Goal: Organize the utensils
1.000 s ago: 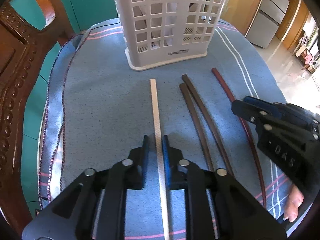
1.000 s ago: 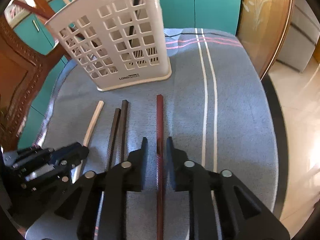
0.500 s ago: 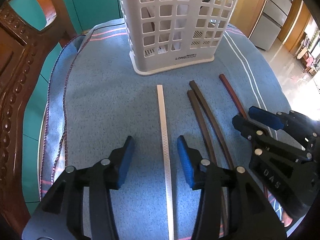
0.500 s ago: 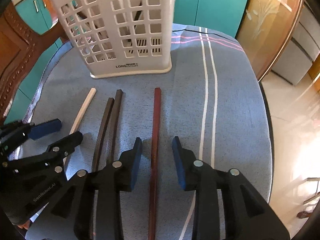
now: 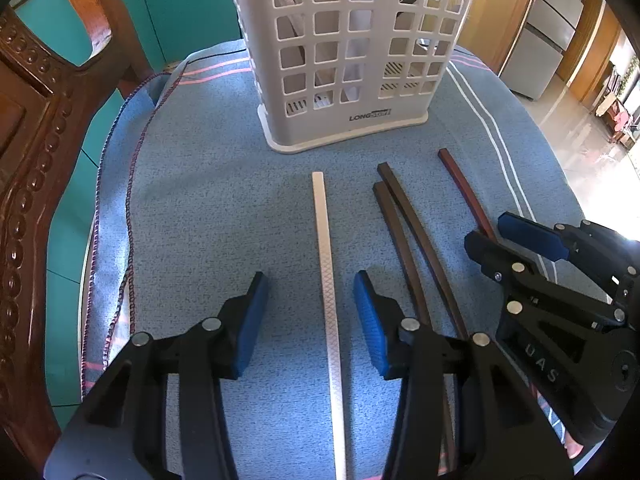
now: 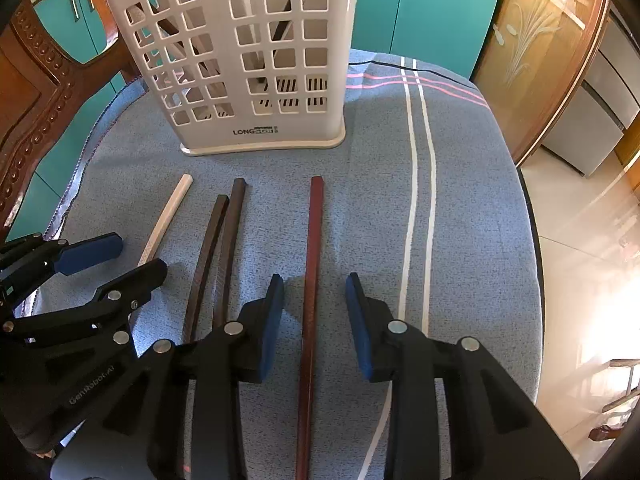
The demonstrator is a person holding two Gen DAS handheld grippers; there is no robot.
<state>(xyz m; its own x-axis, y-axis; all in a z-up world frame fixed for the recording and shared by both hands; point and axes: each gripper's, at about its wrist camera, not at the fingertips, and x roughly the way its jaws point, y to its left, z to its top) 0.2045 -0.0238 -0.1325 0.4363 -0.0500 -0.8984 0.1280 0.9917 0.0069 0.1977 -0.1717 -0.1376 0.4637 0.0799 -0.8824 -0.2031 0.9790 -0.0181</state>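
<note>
While both grippers hang over the blue cloth (image 5: 208,216), neither has hold of anything. At the bottom of the left wrist view, the left gripper (image 5: 310,312) stands partly open, and its jaws have just closed in a little. The white chopstick (image 5: 326,264) lies flat on the cloth between its blue pads (image 5: 370,320), clear of both. In the lower middle of the right wrist view, the right gripper (image 6: 314,312) is likewise partly open astride the red chopstick (image 6: 312,264), its pads not touching the stick. Two dark chopsticks (image 6: 218,248) lie side by side between the white and red ones. At the top centre of both views stands the white basket (image 5: 352,48), upright on the cloth just beyond the chopstick ends, with some sticks already inside. A carved wooden chair (image 5: 36,128) fills the left edge.
</note>
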